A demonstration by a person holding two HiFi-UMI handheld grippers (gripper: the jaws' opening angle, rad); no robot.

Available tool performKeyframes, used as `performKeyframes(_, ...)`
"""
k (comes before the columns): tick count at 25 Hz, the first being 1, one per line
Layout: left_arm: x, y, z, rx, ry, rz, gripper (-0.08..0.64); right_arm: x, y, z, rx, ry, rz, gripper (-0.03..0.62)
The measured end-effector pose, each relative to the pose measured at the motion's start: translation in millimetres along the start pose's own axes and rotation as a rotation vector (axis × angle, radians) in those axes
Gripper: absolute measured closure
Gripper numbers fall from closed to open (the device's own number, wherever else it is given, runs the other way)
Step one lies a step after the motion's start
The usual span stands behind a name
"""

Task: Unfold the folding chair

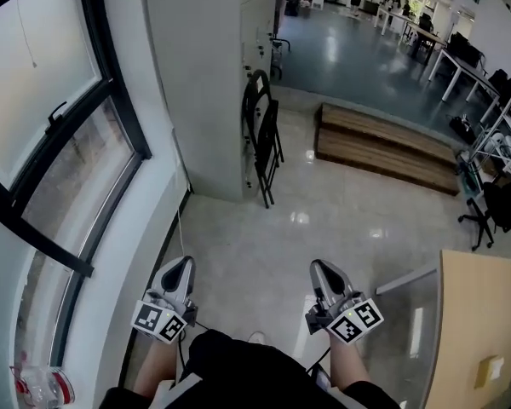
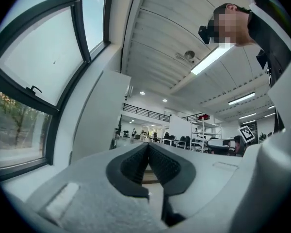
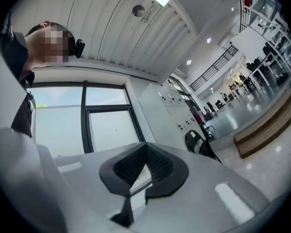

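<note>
A black folding chair (image 1: pixel 261 135) stands folded and upright, leaning against the corner of a white pillar (image 1: pixel 206 83) well ahead of me. The same chair (image 3: pixel 200 142) shows small and dark in the right gripper view. My left gripper (image 1: pixel 186 266) is low at the left of the head view, shut, with nothing between its jaws. My right gripper (image 1: pixel 318 269) is low at the right, also shut and holding nothing. Both are held near my body, far short of the chair. In the left gripper view the shut gripper (image 2: pixel 148 147) points into the open hall.
A large dark-framed window (image 1: pixel 55 152) runs along the left wall. A low wooden step platform (image 1: pixel 387 147) lies beyond the chair. A wooden tabletop with a glass panel (image 1: pixel 481 331) is close at my right. Desks and office chairs (image 1: pixel 460 58) fill the far hall.
</note>
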State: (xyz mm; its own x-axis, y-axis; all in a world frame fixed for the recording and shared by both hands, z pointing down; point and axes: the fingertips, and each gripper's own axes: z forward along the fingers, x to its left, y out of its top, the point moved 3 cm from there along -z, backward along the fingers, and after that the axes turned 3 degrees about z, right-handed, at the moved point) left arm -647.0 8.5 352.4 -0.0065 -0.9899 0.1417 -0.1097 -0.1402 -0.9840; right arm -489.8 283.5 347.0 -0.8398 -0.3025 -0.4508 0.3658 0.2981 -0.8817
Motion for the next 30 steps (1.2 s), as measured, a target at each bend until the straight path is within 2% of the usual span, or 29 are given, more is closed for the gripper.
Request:
performKeyframes(5,-23.0,-5.0,32.5,0.013,-0.094,-0.034,0.557,-28.2,9.0,-30.4,-0.007,-0.093,-0.004,0.586)
performKeyframes(9,-22.1,-14.5,50.6,0.052,-0.115,-0.044,0.557,-47.9,10.2,-45.4,-0.012,-0.168,0.004,0.586)
performKeyframes(14,-12.1,-27.4,88.7,0.042,-0.158,-0.051,0.557,-80.0,13.7,-50.5,-0.019,-0.272,-0.024,0.586)
performKeyframes(18,-1.6,-24.2,142.4,0.013,-0.210,-0.045,0.557,-102.0,33.4,-26.6,-0.026,-0.312,-0.090,0.580)
performKeyframes(24,18.0,-2.8,226.5,-0.056,-0.293,-0.051,0.557,-134.7,70.6,31.6,-0.061,-0.326,-0.135,0.580)
performKeyframes(30,51.0,-5.5,281.4,-0.029,-0.340,-0.044,0.557,-164.7,87.5,78.4,-0.112,-0.369,-0.113,0.580)
